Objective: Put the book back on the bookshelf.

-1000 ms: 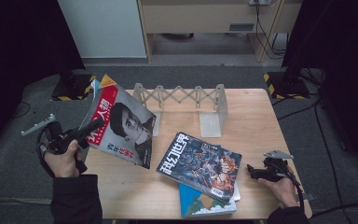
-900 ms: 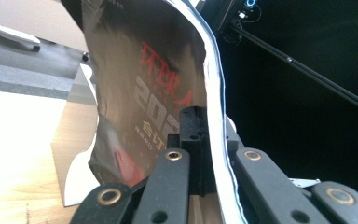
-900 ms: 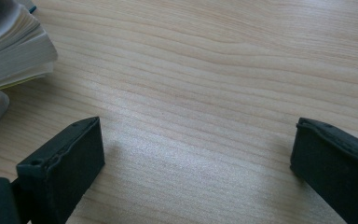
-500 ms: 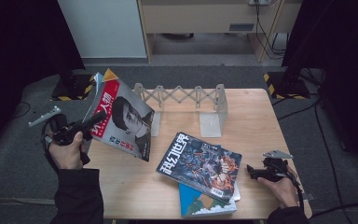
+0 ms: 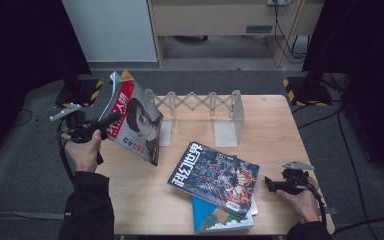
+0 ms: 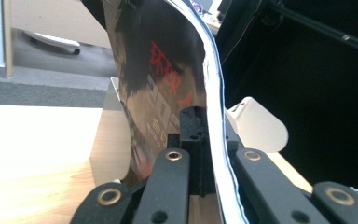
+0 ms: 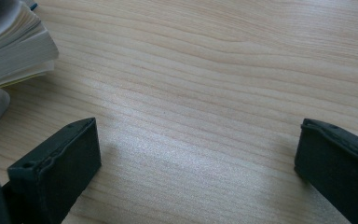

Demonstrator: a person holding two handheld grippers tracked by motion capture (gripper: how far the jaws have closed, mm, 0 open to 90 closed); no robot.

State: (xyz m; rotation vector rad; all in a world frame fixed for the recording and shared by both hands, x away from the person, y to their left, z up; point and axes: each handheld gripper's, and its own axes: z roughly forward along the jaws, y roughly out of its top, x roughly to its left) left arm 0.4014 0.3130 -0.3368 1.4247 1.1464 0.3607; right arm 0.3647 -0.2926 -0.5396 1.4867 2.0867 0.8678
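Left gripper [image 5: 111,120] clamped tight on the lower edge of a magazine [image 5: 132,117], jaws pinching the stack of pages between them, as seen close up in the left gripper view, where the glossy cover with red lettering [image 6: 163,84] rises and curves away above the black jaws. Magazine lifted clear of the table [image 5: 275,125], tilted, cover with a portrait facing the camera, top corner up over the table's far left corner. Held by the left hand [image 5: 82,152] just off the table's left edge.

Behind and just right of the lifted magazine, an expanding metal book rack [image 5: 200,107] along the far side of the table, one upright end plate near the middle. Nearer, toward the centre front, a dark magazine with white characters [image 5: 215,177] lying flat and askew on top of a blue-covered book [image 5: 220,220].

At the front right corner, right gripper [image 5: 271,183] resting low on the wood in the right hand [image 5: 302,200], jaws spread wide with nothing between them but bare tabletop [image 7: 200,116]; page edges of the stacked books [image 7: 14,51] just beside its left jaw.
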